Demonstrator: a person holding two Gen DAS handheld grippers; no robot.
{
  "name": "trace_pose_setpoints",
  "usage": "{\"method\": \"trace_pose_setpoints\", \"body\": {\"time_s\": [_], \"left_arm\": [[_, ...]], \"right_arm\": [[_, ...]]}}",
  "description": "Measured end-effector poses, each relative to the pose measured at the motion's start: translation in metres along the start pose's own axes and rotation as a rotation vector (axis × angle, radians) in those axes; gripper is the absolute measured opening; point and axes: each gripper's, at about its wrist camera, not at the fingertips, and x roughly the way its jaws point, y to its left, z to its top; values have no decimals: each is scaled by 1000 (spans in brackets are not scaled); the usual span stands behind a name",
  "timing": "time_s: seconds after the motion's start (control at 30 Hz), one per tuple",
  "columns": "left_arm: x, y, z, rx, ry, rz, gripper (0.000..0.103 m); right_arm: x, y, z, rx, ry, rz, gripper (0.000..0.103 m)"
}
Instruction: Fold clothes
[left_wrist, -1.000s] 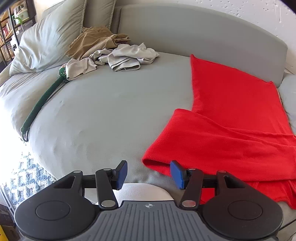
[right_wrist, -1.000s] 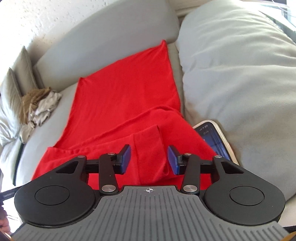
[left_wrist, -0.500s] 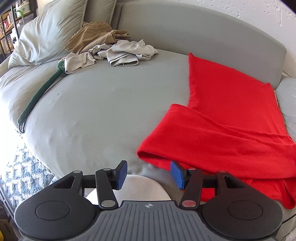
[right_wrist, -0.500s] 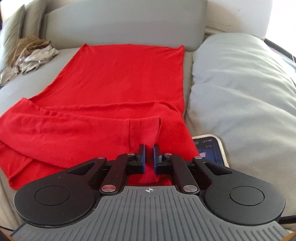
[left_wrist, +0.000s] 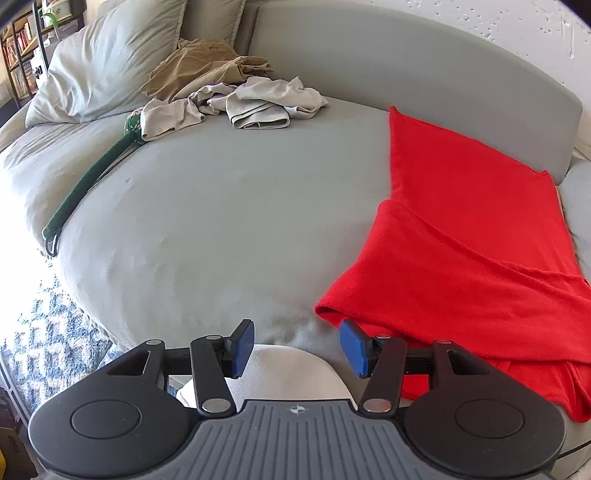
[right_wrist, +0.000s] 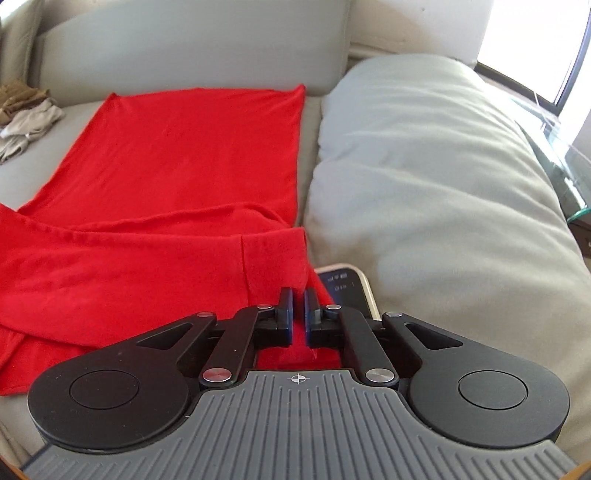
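A red garment (left_wrist: 461, 236) lies spread on the grey couch seat (left_wrist: 221, 206), its near part folded over in a thick band. It also shows in the right wrist view (right_wrist: 166, 177). My left gripper (left_wrist: 297, 347) is open and empty at the couch's front edge, its right pad beside the garment's near left corner. My right gripper (right_wrist: 298, 314) is shut on the red garment's near right fold, with red cloth pinched between the pads.
A heap of beige and tan clothes (left_wrist: 236, 92) lies at the back left by a pillow (left_wrist: 103, 66). A green strap (left_wrist: 92, 173) runs along the left. A phone (right_wrist: 347, 288) lies by a large grey cushion (right_wrist: 436, 184).
My right gripper closed on the red garment's fold and shifted right. My left gripper drifted left, so the garment's corner now sits by its right pad.
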Motion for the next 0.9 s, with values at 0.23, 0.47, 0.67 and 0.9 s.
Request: {"method": "trace_pose_setpoints", "body": {"time_s": [0.23, 0.47, 0.67, 0.9], "left_arm": [[-13, -36, 0, 79, -46, -223, 37], [20, -97, -28, 263, 92, -241, 37], [-2, -106, -51, 449, 202, -251, 33], [-8, -102, -50, 382, 220, -355, 40]], "right_arm": [[-29, -13, -4, 183, 26, 268, 46], [-9, 30, -34, 56, 156, 347, 32], [-23, 32, -54, -31, 264, 336, 30], [-51, 24, -47, 10, 208, 352, 38]]}}
